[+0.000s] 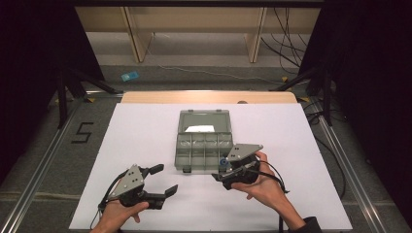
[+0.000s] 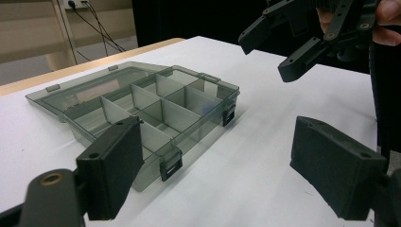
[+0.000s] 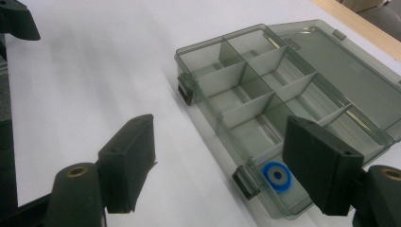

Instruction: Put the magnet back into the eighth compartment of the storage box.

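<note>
a small blue ring-shaped washer (image 3: 276, 177) lay in the near right corner compartment of an open smoky-clear plastic organiser box (image 1: 203, 158) mid-table. it looked light, stiff and slippery, best pinched across its rim. the right gripper (image 1: 238, 167) hovered beside it, jaws wide and empty; the left gripper (image 1: 160, 180) likewise.

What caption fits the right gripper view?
Open fingers over an open box with a blue ring inside.

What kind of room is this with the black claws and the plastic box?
Probably a lab or test room for recording hand work. A white table sits between metal rails, cables trail over the floor, and a taped number 5 marks the spot.
</note>
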Demonstrator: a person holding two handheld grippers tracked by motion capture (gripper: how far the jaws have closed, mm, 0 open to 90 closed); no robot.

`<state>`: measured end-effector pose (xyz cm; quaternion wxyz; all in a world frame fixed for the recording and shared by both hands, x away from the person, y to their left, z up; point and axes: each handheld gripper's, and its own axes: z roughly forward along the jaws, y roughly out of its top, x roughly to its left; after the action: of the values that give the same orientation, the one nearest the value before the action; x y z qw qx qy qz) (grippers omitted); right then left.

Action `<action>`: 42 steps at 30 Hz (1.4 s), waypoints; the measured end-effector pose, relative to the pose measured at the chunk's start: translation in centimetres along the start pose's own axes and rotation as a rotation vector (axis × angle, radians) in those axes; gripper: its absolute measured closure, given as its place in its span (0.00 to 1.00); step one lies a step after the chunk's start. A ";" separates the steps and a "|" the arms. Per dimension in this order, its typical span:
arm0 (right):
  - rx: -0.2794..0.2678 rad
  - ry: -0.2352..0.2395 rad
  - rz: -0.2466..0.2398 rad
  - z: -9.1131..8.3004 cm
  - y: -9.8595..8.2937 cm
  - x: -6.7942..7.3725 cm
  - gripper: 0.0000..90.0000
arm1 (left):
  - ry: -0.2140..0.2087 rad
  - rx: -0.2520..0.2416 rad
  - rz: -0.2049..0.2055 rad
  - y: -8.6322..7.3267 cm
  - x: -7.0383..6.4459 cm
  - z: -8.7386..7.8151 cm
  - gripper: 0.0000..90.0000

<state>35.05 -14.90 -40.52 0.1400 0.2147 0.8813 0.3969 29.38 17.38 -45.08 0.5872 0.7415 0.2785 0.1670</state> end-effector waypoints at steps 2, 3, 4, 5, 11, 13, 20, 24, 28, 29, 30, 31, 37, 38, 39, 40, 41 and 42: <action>-0.005 0.005 0.006 -0.2 -0.1 0.0 0.30 | -0.001 -0.001 0.005 0.0 0.0 0.0 0.19; -0.014 -0.003 0.008 -0.2 -0.2 0.0 0.29 | -0.001 -0.001 0.005 0.0 0.0 0.0 0.19; -0.014 -0.003 0.008 -0.2 -0.2 0.0 0.29 | -0.001 -0.002 0.005 0.0 0.1 0.0 0.19; -0.021 -0.004 0.010 -0.4 -0.4 0.0 0.29 | 0.000 -0.004 0.003 0.0 0.1 0.0 0.19; -0.049 -0.008 0.033 -1.1 -1.0 0.0 0.28 | -0.001 -0.006 0.005 0.1 0.1 -0.1 0.19; -0.056 -0.011 0.034 -1.3 -1.3 0.0 0.28 | -0.001 -0.014 0.001 0.1 0.1 -0.1 0.19; -0.097 -0.014 0.047 -2.0 -2.0 -0.1 0.28 | -0.007 -0.025 0.012 0.2 0.1 -0.1 0.18; -0.113 -0.014 0.067 -2.6 -2.6 -0.1 0.27 | 0.000 -0.032 0.001 0.2 0.1 -0.1 0.18; -0.135 -0.010 0.070 -2.8 -3.1 -0.1 0.26 | -0.002 -0.031 -0.004 0.2 0.0 -0.1 0.18; -0.149 -0.016 0.072 -3.0 -3.3 0.0 0.26 | 0.000 -0.033 -0.003 0.2 0.0 -0.1 0.18; -0.149 -0.016 0.081 -3.2 -3.5 0.0 0.26 | 0.000 -0.034 -0.004 0.2 0.0 -0.1 0.18; -0.149 -0.016 0.081 -3.2 -3.5 0.0 0.26 | 0.000 -0.034 -0.004 0.2 0.0 -0.1 0.18; -0.202 -0.036 0.101 -4.1 -4.4 0.0 0.25 | 0.000 -0.038 0.000 0.2 0.1 -0.2 0.18; -0.205 -0.038 0.106 -4.2 -4.5 0.0 0.25 | -0.004 -0.042 -0.001 0.2 0.1 -0.1 0.18; -0.208 -0.039 0.113 -4.3 -4.6 0.0 0.24 | -0.008 -0.048 -0.002 0.2 0.1 -0.1 0.18; -0.208 -0.039 0.113 -4.3 -4.6 0.0 0.24 | -0.008 -0.048 -0.002 0.2 0.1 -0.1 0.18; -0.226 -0.038 0.116 -4.4 -4.8 -0.1 0.24 | -0.008 -0.049 -0.002 0.2 0.1 -0.1 0.18; -0.224 -0.041 0.123 -4.5 -4.9 -0.1 0.24 | -0.008 -0.049 -0.002 0.2 0.1 -0.1 0.18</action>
<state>31.91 -20.73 -41.34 0.1567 0.2594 0.8135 0.4963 29.42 17.47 -44.90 0.6062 0.7274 0.2728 0.1703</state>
